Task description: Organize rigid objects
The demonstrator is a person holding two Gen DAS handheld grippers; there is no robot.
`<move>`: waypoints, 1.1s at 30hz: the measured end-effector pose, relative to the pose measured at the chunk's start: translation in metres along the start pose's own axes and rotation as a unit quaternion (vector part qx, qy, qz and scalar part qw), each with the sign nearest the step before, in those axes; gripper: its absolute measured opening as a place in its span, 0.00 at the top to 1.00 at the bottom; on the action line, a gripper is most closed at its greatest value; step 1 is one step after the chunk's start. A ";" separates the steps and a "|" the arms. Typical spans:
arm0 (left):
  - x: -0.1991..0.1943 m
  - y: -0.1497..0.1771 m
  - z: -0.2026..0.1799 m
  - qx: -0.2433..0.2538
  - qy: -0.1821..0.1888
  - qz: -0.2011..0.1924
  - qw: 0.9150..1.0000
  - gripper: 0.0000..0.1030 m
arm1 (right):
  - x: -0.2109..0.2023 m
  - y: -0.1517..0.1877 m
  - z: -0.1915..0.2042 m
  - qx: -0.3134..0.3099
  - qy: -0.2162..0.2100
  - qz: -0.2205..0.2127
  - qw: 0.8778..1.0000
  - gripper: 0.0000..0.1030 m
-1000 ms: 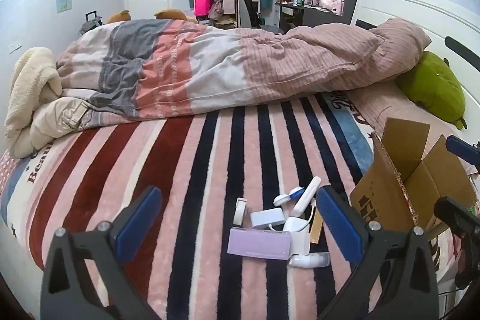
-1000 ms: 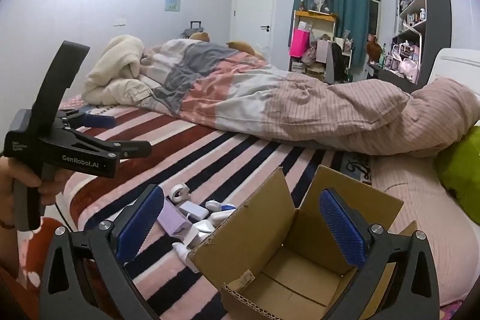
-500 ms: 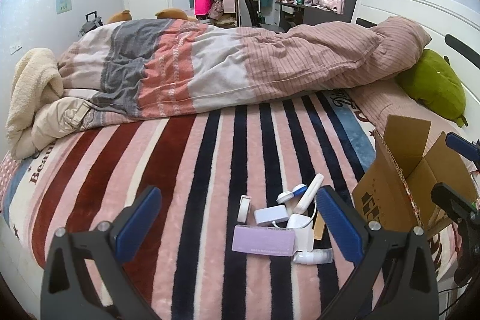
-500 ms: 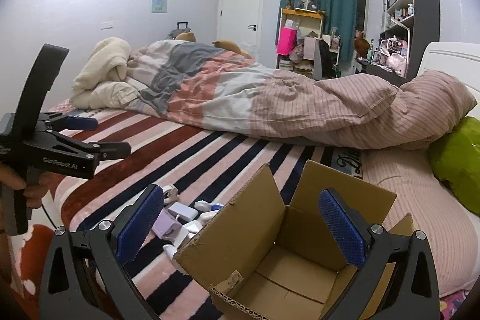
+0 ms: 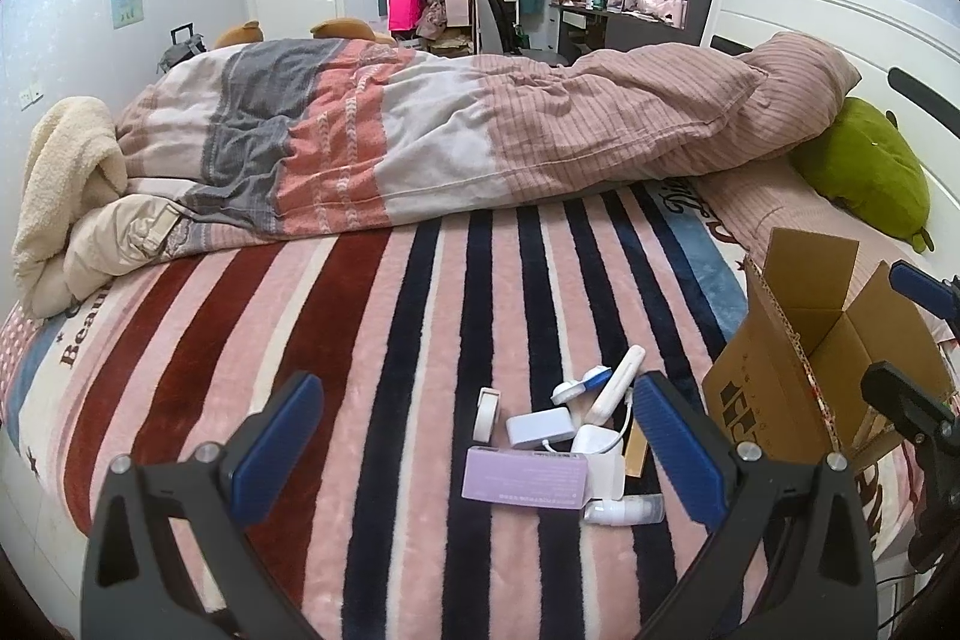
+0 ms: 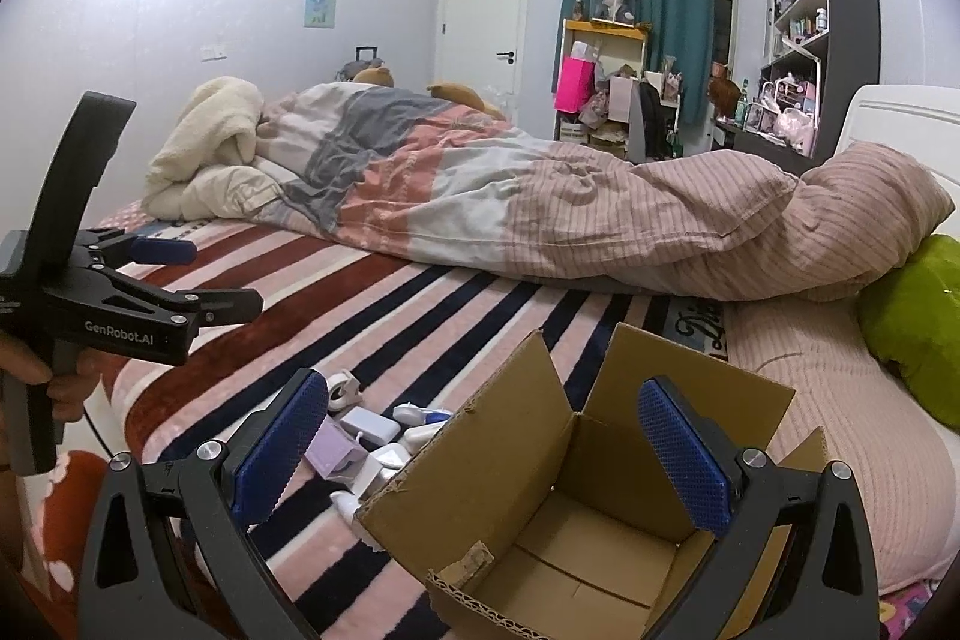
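A small pile of rigid objects lies on the striped blanket (image 5: 372, 340): a purple box (image 5: 525, 478), a white tape roll (image 5: 486, 413), a white charger (image 5: 539, 427), a white tube (image 5: 618, 382) and a small bottle (image 5: 624, 509). An open, empty cardboard box (image 6: 576, 520) stands right of the pile, also in the left wrist view (image 5: 798, 376). My left gripper (image 5: 474, 451) is open above the bed's near edge, just short of the pile. My right gripper (image 6: 486, 454) is open and empty above the box.
A bunched duvet (image 5: 480, 130) lies across the far side of the bed. A green plush pillow (image 5: 864, 172) sits by the white headboard (image 5: 840, 34). A cream blanket (image 5: 66, 196) is heaped at the far left. Shelves and a desk stand behind the bed.
Both grippers have pulled back and risen slightly, so the pile and box sit a little further off. Both stay open. No object has moved.
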State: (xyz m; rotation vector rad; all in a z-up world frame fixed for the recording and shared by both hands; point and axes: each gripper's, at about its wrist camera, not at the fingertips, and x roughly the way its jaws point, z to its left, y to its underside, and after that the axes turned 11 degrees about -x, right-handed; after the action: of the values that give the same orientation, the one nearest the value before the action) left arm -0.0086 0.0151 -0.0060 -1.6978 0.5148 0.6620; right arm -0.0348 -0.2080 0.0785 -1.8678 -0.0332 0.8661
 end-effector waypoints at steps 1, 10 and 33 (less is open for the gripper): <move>-0.001 0.000 0.001 -0.001 0.000 0.000 1.000 0.01 | 0.000 0.000 0.000 -0.001 0.000 0.001 1.000 0.00; -0.004 0.001 0.001 -0.001 0.001 0.002 1.000 0.01 | 0.000 -0.001 0.002 -0.003 -0.002 0.001 1.000 0.00; -0.001 -0.001 0.015 -0.014 -0.010 -0.004 1.000 0.01 | 0.002 -0.011 0.016 -0.023 -0.010 0.001 1.000 0.00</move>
State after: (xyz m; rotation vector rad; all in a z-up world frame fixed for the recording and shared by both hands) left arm -0.0109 0.0295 -0.0068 -1.7165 0.4875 0.6818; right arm -0.0387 -0.1898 0.0829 -1.9024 -0.0643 0.8933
